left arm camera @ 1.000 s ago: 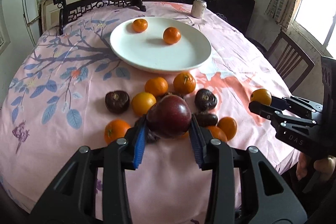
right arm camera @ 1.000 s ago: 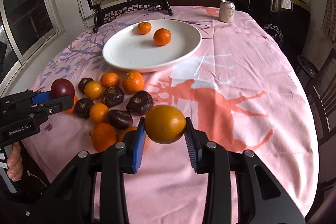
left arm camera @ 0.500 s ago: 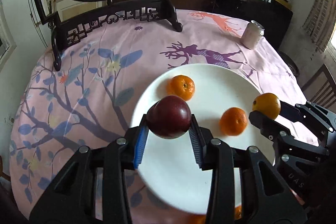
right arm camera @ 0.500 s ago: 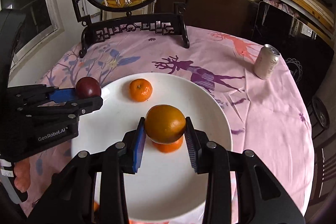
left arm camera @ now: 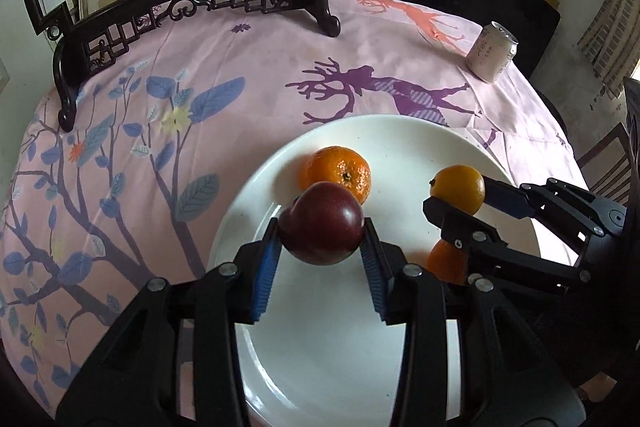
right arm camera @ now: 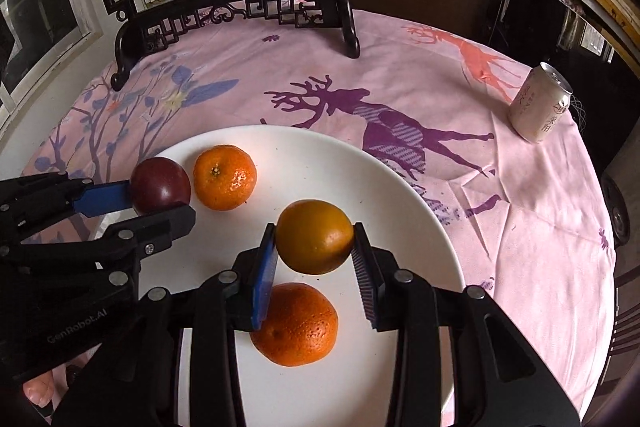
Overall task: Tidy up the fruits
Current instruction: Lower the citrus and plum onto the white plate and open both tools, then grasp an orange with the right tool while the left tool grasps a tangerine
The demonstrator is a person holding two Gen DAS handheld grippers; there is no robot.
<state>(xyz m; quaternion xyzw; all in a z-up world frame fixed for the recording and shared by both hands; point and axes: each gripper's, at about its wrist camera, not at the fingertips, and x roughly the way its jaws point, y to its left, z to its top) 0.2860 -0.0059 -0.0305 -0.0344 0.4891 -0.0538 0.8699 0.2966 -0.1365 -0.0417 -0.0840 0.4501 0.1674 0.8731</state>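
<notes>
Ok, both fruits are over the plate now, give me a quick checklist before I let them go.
1. Red fruit over the plate: ok.
2. Left hand-held gripper jaws have just been opening, fruit between the pads: ok.
3. Right hand-held gripper jaws have just been opening around the orange fruit: ok.
4. Drop spot for the orange fruit: not ok, a tangerine lies close below.
5. Fruits resting on the plate: cannot tell.

Your counter [left arm camera: 248, 75] under a pink printed cloth, white plate [left arm camera: 404, 139] near you, upright drink can [left arm camera: 493, 53] far right, dark carved stand [left arm camera: 192, 7] at the back.
</notes>
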